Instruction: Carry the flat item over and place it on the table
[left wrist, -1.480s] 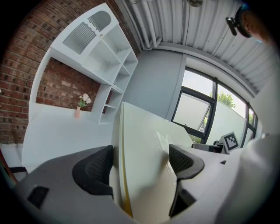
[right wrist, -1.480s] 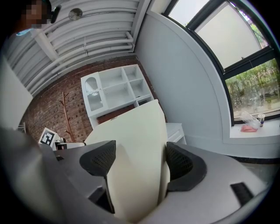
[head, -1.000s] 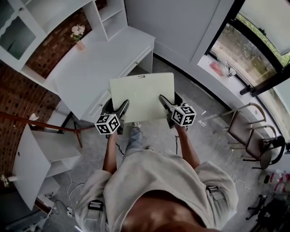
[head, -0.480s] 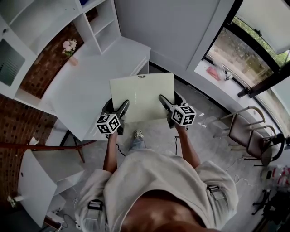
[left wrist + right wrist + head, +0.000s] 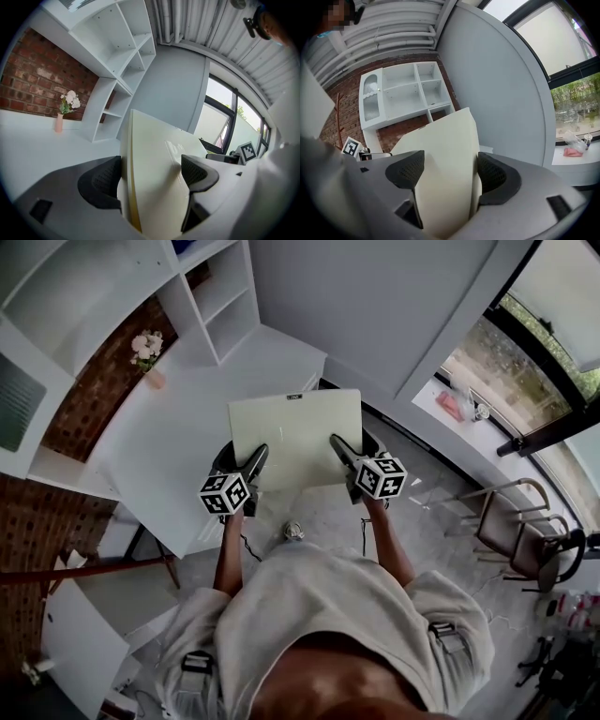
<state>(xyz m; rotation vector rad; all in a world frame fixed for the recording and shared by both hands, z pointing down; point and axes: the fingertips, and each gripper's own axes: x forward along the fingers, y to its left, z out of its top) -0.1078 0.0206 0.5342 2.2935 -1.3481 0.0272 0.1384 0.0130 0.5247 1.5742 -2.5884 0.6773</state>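
Observation:
A flat cream board (image 5: pixel 295 437) is held level in the air between both grippers, its far edge near the white table (image 5: pixel 178 427). My left gripper (image 5: pixel 255 457) is shut on the board's near left edge; in the left gripper view the board (image 5: pixel 154 173) sits clamped between the black pads. On the near right edge my right gripper (image 5: pixel 337 446) is shut too, with the board (image 5: pixel 447 173) pinched between its pads. The board hangs partly over the table's near corner and partly over the floor.
A white shelf unit (image 5: pixel 211 292) and a pink vase of flowers (image 5: pixel 150 357) stand at the table's far side against a brick wall. A grey wall (image 5: pixel 375 306) rises ahead. A folding chair (image 5: pixel 520 521) stands at the right, a wooden rack (image 5: pixel 94 568) at the left.
The person has stepped forward with the board: the table, shelves and vase have slid nearer and rightward in the head view. Both grips on the board are unchanged.

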